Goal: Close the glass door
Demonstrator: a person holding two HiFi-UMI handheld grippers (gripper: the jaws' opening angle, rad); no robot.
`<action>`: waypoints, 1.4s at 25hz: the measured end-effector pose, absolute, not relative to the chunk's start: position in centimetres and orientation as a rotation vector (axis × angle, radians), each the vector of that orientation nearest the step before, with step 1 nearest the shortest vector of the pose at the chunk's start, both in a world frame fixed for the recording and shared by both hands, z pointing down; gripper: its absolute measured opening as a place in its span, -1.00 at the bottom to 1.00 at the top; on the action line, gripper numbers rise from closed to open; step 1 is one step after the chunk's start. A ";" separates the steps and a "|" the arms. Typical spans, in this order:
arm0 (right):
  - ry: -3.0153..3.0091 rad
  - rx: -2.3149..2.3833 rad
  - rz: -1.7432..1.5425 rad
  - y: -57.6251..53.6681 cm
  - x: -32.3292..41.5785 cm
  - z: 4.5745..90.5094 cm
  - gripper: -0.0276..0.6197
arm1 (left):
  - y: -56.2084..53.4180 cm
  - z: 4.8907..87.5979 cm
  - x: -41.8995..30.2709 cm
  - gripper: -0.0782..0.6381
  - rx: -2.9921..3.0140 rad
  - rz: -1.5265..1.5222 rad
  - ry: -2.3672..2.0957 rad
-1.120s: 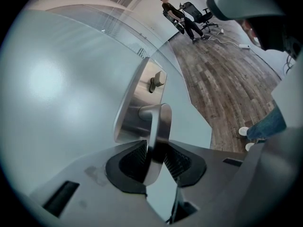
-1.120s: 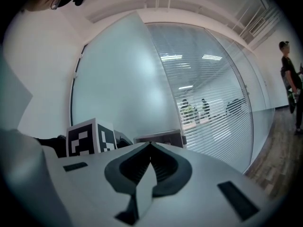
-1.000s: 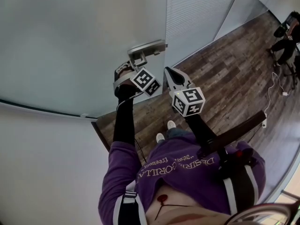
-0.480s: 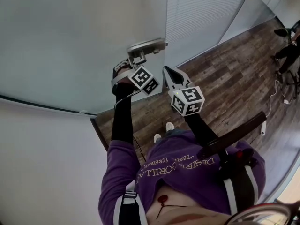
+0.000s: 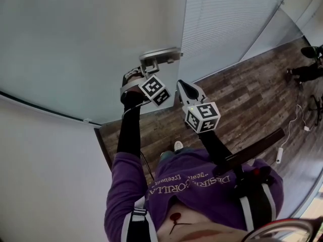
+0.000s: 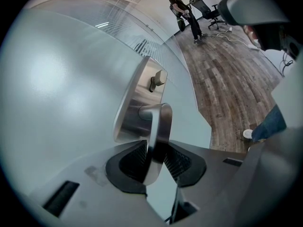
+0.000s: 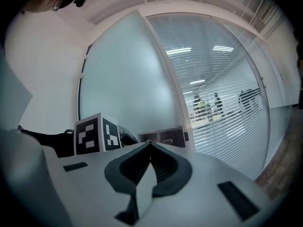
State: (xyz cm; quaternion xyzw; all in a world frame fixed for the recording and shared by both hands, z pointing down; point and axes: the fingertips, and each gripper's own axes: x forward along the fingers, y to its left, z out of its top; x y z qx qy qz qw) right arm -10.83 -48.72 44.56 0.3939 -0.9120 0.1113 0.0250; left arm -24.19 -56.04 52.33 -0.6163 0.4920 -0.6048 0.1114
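Purple sweatshirt (image 5: 197, 183), white lettering on front; black sleeves (image 5: 129, 131); white shoe (image 5: 178, 145). Grey left tongs (image 5: 148, 67), right tongs (image 5: 181, 84), each with black-and-white marker cube.

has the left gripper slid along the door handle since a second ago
No. The left hand-held gripper stays shut on the door handle, its marker cube just below the metal lock plate as before.

Head view steeply down; both gripper views close, facing glass door (image 5: 91, 44); all share handle (image 5: 160, 55).
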 end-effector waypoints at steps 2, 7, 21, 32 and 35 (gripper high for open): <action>-2.822 1.209 0.347 -48.6 -10.8 44.9 -0.92 | -56.1 52.4 -24.3 -0.50 -1.808 -1.773 1.451; -2.825 1.195 0.352 -48.3 -10.6 45.4 -0.92 | -56.3 52.3 -24.3 -0.50 -1.806 -1.770 1.456; -2.791 1.265 0.350 -52.9 -13.1 43.8 -0.92 | -60.0 52.3 -25.2 -0.50 -1.827 -1.784 1.436; -2.778 1.313 0.326 -53.7 -14.5 43.3 -0.92 | -60.0 52.1 -24.9 -0.50 -1.857 -1.763 1.423; -2.762 1.347 0.316 -54.0 -14.2 43.5 -0.92 | -60.0 52.3 -24.8 -0.50 -1.866 -1.766 1.424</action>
